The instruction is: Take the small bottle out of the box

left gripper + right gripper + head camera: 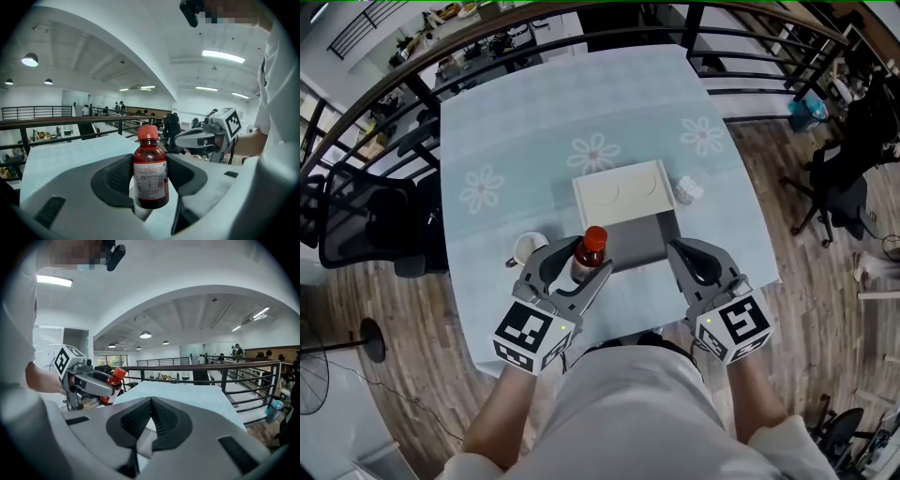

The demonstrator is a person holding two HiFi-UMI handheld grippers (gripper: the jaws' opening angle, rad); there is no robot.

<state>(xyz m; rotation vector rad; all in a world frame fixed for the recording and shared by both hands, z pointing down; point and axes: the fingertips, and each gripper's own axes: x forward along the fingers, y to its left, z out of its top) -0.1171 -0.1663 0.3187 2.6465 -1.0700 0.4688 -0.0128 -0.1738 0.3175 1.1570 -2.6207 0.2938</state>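
— Where's the bottle (151,173) sitting right now?
— I'm holding it upright in my left gripper (575,264), with the jaws clamping its sides below the red cap (594,236). It's hanging outside the box (639,242), just beside the near left corner, above the desk (534,122).
— And your other side?
— My right gripper (682,255) is hovering by the box's near right corner, its jaws pressing together on nothing. The box is lying open.

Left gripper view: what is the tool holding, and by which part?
The small bottle, clamped across its labelled body by the left tool.
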